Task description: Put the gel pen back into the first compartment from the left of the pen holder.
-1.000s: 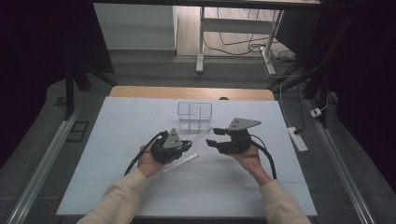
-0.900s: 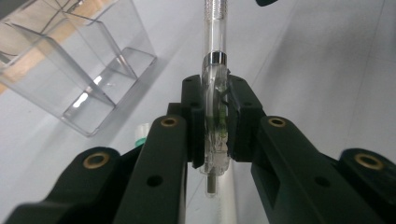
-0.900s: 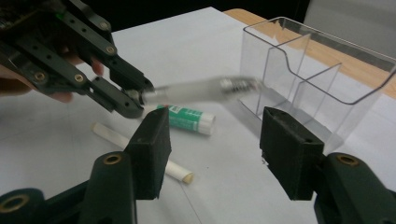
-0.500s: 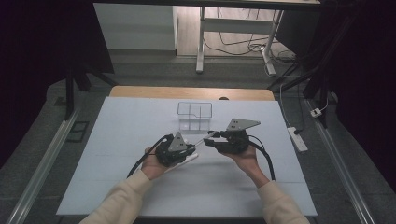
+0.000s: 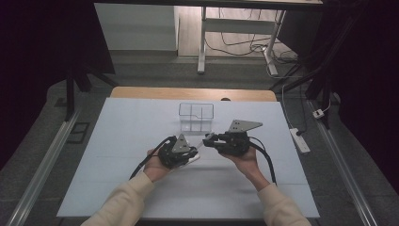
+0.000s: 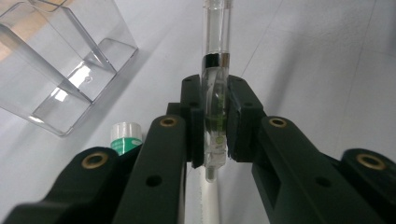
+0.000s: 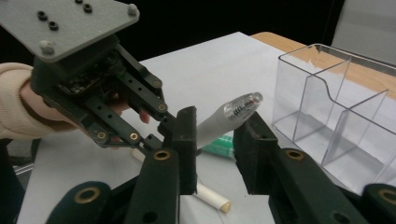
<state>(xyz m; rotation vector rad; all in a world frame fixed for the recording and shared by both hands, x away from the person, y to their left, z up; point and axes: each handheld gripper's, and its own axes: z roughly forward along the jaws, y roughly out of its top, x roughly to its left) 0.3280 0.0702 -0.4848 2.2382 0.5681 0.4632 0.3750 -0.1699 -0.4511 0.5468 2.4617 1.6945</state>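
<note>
The high view is dim and dark at its sides, with brighter floor beyond the table [image 5: 141, 122], while both gripper views show glare on the clear organizer [image 7: 327, 107] and softly blurred near jaws.

Lab workspace, white-covered table [image 5: 141, 188], dark curtains, floor cables [image 5: 240, 44], power strip [image 5: 299, 140]

in the left gripper view the clear pen [image 6: 215, 79] runs off the top edge, its middle covered by the left gripper's pads. the clear organizer [image 6: 60, 60] is cut by the top-left corner. a green-and-white tube [image 6: 125, 136] is half hidden behind one arm of that gripper (label unreadable). in the right gripper view a white stick [image 7: 210, 197] on the counter lies partly hidden.
</note>
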